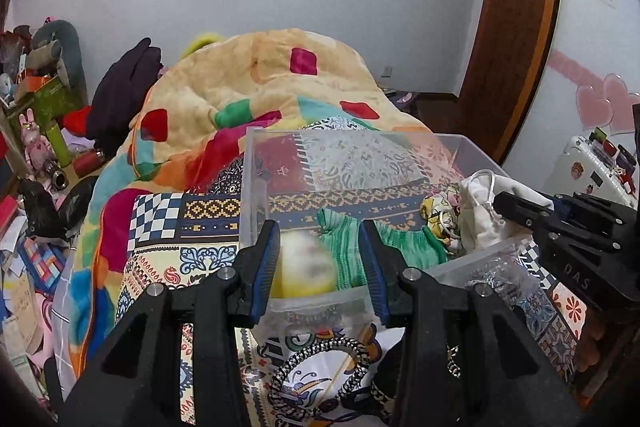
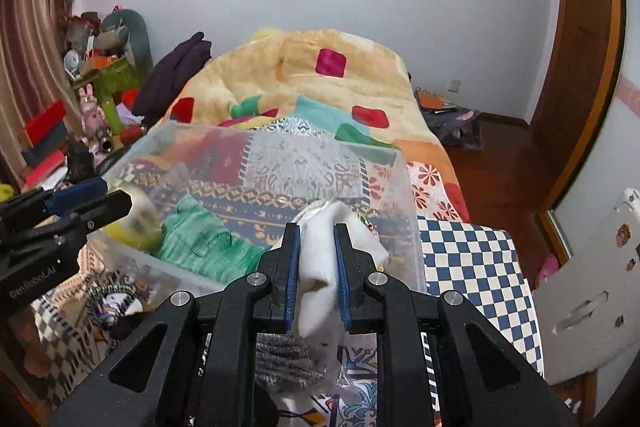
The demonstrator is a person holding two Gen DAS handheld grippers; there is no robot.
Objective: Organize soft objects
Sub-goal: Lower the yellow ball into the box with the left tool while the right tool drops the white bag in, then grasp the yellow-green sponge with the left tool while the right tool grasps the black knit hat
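In the lower centre of the left wrist view, the left gripper [image 1: 320,267] is spreading its blue-padded fingers [image 1: 266,267] wide, and a blurred round yellow and white soft ball [image 1: 306,267] is sitting between them; whether the pads are touching it cannot be told. The ball is showing just inside the near left corner of the clear rectangular plastic bin [image 1: 256,163], which is resting on the bed covered by a patchwork-patterned sheet [image 1: 192,223]. Just to the right of the ball, a green knitted garment [image 1: 400,243] is lying on the bin's floor, and beyond it, at the right of the frame, a small yellow patterned cloth [image 1: 438,215] is lying against a white drawstring cloth pouch [image 1: 480,203].

In the right wrist view, the right gripper [image 2: 317,267] is clamping that white pouch [image 2: 320,259] between its fingers [image 2: 291,267] at the lower centre of the frame, and the pouch is hanging over the bin's near right wall [image 2: 412,227]. The left gripper [image 2: 96,203] is showing at the left edge of this frame, beside the ball [image 2: 134,217].

Below the bin, at the bottom of the left wrist frame, a black and white braided cord ring [image 1: 320,367] is lying on the sheet. A grey knitted piece [image 2: 284,363] is lying under the right gripper. A fluffy orange blanket with coloured squares [image 1: 260,79] is piled behind the bin.
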